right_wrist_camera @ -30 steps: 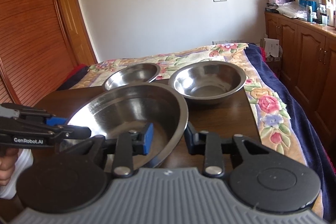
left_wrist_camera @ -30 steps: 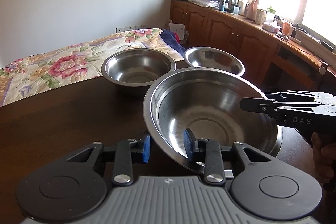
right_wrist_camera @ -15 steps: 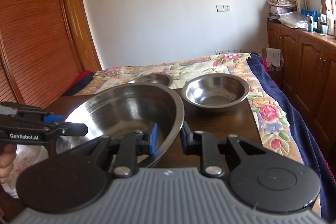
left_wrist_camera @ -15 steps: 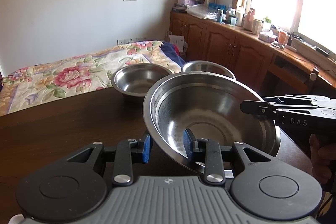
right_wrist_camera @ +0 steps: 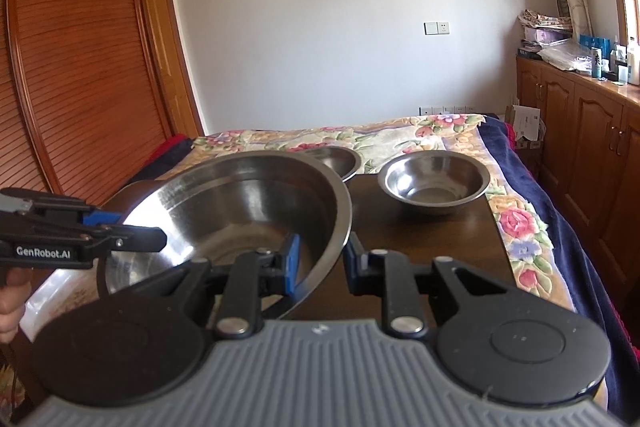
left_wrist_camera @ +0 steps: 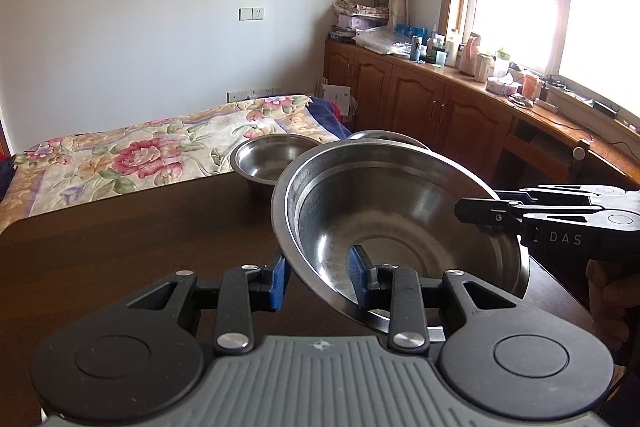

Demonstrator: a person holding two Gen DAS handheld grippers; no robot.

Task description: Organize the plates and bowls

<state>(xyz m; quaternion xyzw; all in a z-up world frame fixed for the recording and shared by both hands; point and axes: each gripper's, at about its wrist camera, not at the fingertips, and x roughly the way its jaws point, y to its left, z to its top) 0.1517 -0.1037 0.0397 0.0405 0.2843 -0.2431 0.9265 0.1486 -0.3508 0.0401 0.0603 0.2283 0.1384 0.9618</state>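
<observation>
The large steel bowl (left_wrist_camera: 400, 219) is pinched at opposite rims by the left hand-held gripper (left_wrist_camera: 318, 279) and right hand-held gripper (right_wrist_camera: 320, 261), raised and tilted above the desk (left_wrist_camera: 120, 247). Stiff, light and slippery, it is best taken at the rim. Two smaller bowls (right_wrist_camera: 436, 183) are seen at the desk's far end.

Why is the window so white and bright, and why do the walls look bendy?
Left wrist view: sun pours through the window and washes it out to plain white, so nothing outside shows; it also puts shiny streaks on the big steel bowl. Right wrist view: the wooden door curves because the fisheye lens bends straight lines near the edges. Both views look sharp, not blurry.
</observation>
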